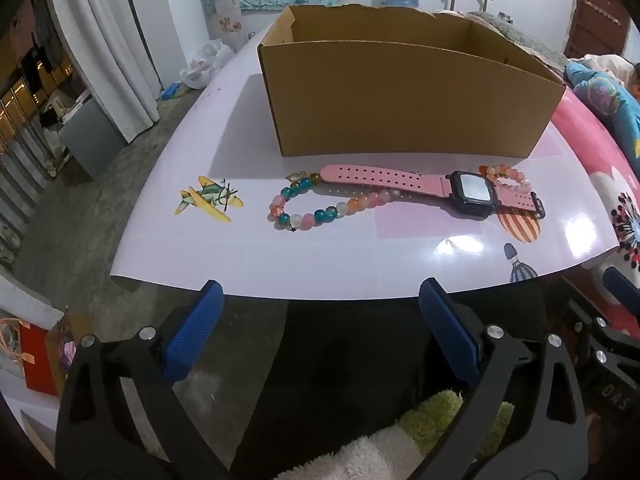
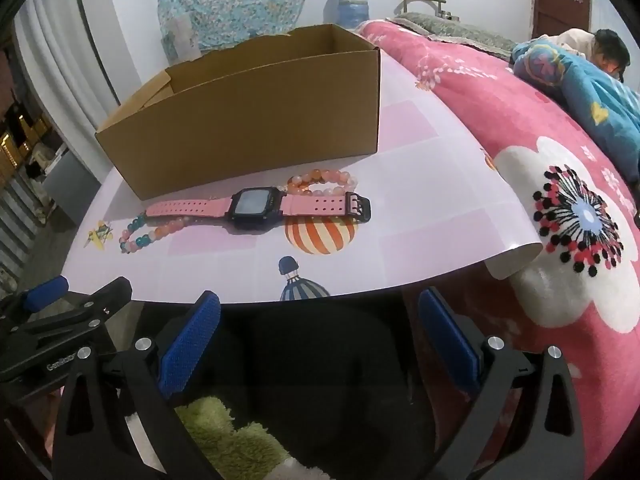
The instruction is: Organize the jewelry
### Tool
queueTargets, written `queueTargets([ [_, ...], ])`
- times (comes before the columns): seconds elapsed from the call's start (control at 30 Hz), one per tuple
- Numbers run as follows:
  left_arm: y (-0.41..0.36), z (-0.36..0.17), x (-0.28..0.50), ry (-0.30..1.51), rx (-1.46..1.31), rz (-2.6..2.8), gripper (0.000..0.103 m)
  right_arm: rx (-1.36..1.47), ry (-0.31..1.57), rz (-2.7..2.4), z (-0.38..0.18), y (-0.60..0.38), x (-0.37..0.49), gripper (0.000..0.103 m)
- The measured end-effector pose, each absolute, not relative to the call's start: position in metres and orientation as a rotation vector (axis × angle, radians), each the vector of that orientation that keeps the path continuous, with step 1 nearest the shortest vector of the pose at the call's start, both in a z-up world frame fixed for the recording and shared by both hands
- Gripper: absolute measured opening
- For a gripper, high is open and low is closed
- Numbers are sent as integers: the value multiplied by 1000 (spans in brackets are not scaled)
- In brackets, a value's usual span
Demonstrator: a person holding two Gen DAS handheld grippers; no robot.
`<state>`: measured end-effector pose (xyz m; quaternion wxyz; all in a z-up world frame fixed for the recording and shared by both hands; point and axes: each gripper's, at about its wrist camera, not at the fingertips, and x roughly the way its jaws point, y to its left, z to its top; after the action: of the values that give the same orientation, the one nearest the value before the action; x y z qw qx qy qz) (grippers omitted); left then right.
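Jewelry lies in a row on the tabletop, just in front of the cardboard box. Box is open-topped and stands on the far part of the tabletop; its inside floor is not visible from either view.

Left gripper: fingers spread wide apart, holding nothing, touching nothing. It hovers off the near tabletop edge, pointing toward the box. The jewelry sits well ahead of it, between gripper and box.

Right gripper: fingers likewise wide apart, empty, also off the near edge, beside the left gripper.

Items, largest first:
- Pink watch with black square face, strap laid out flat, parallel to the box front.
- Multicolour bead bracelet, teal, pink and orange beads, at the left end; the watch strap lies across part of it.
- Peach bead bracelet, at the buckle end of the watch, touching the strap on the box side.
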<state>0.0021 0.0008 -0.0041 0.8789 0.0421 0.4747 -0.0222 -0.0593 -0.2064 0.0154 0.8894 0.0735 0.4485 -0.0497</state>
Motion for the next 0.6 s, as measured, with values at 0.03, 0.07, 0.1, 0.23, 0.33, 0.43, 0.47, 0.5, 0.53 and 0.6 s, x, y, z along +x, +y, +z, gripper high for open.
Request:
queueTargets([
  [0.03, 1, -4, 2, 990, 88, -45, 95, 154, 932, -102, 16, -206, -59, 97],
  [0.07, 0, -4, 3, 991, 88, -45, 95, 155, 934, -100, 16, -206, -59, 97],
  [0.1, -1, -4, 2, 990, 89, -44, 95, 157, 934, -100, 15, -206, -59, 97],
  [0.23, -1, -4, 2, 990, 88, -44, 95, 159, 935, -99, 14, -206, -58, 97],
  [0.33, -2, -5, 2, 989, 91, -45, 95, 159, 936, -98, 14, -205, -58, 97],
  [0.43, 0, -5, 1, 988, 92, -48, 95, 161, 937, -97, 15, -205, -59, 97],
  [0.47, 0, -5, 1, 988, 92, -47, 95, 160, 937, -96, 15, -205, -59, 97],
  [0.5, 0, -5, 1, 989, 92, -47, 95, 161, 937, -97, 15, -205, -59, 97],
  [0.53, 1, -5, 1, 989, 91, -47, 95, 161, 936, -97, 15, -205, -59, 97],
  [0.6, 1, -5, 1, 989, 90, -46, 95, 162, 936, -97, 15, -205, -59, 97],
])
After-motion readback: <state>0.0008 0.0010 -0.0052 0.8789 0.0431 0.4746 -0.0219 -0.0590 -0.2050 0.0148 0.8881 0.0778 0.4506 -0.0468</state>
